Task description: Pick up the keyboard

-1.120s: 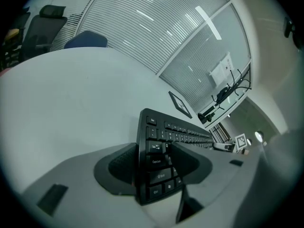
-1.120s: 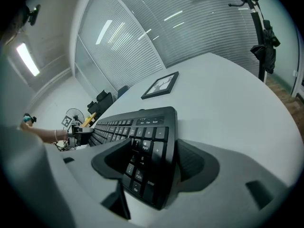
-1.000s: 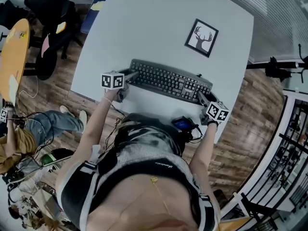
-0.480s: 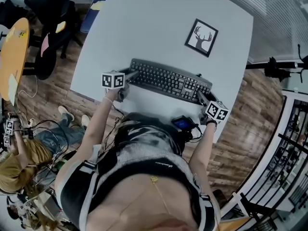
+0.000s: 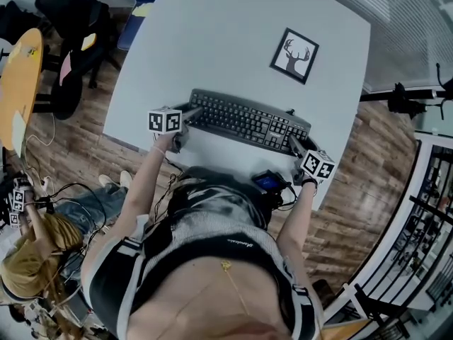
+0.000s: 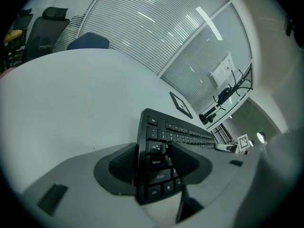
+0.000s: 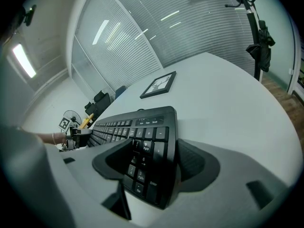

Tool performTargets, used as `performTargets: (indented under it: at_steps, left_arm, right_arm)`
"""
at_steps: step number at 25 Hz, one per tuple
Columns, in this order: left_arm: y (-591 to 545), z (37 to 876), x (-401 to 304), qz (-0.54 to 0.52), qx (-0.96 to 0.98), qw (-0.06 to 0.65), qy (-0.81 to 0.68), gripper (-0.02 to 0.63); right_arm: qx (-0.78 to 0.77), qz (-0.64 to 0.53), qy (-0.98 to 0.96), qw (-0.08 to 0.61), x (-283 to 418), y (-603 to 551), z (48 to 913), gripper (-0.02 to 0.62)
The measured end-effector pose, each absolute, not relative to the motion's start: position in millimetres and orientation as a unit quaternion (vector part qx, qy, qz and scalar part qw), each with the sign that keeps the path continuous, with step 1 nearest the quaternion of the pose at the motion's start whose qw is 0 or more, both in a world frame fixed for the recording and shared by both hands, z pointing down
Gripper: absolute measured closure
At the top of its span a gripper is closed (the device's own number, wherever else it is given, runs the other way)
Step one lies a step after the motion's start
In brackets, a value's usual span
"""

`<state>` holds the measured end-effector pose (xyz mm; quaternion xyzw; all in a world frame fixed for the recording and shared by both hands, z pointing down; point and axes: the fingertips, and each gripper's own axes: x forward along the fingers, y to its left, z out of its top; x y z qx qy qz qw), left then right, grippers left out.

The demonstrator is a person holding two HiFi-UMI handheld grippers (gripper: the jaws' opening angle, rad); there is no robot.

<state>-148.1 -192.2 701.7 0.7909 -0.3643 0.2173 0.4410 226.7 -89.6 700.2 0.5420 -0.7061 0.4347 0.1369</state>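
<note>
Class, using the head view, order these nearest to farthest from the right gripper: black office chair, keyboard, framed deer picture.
1. keyboard, in the jaws of the right gripper.
2. framed deer picture, beyond it on the table.
3. black office chair, far left.

A pale tabletop (image 5: 212, 41) stands on a wood-plank floor (image 5: 368, 168). Black office chairs (image 5: 67, 9) sit left of it, slatted blinds (image 5: 396, 20) beyond its right.
</note>
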Motion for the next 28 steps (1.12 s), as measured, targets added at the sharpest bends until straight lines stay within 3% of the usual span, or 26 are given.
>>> performTargets:
  at_steps: [28]
  left_arm:
    - [-194, 675, -153, 0.199, 0.800, 0.425, -0.375, 0.387]
  right_arm:
    - [0.547, 0.419, -0.713, 0.128, 223, -89, 679, 0.318]
